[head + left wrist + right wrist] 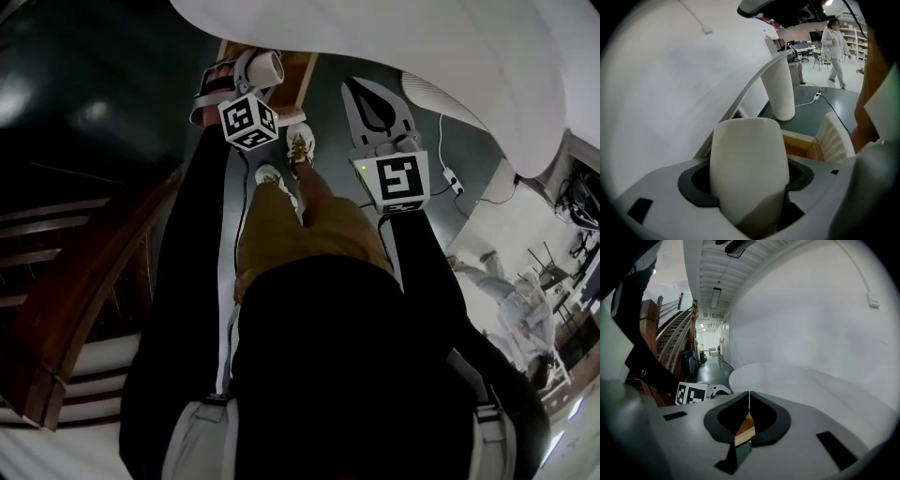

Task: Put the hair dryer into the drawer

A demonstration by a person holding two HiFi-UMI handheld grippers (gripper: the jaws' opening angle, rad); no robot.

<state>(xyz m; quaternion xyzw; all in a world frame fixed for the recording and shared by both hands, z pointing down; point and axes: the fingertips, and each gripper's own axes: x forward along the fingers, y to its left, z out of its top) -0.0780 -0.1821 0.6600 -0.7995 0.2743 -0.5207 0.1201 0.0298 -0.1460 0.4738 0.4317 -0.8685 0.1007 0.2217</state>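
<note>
hair dryer [749, 168] cream-white | drawer [300, 84] tan wood | floor [464, 131] dark grey-green | trousers [300, 234] mustard

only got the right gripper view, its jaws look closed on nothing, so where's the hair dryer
observer: The hair dryer is in the left gripper. The left gripper view shows those jaws shut on its white body.
operator: is it at the drawer
observer: In the head view the left gripper is held over the open wooden drawer. I can't tell whether the dryer is inside the drawer or above it.
operator: anything close by to watch
observer: In the left gripper view a ribbed white leg stands on the floor just beyond the drawer.
</note>
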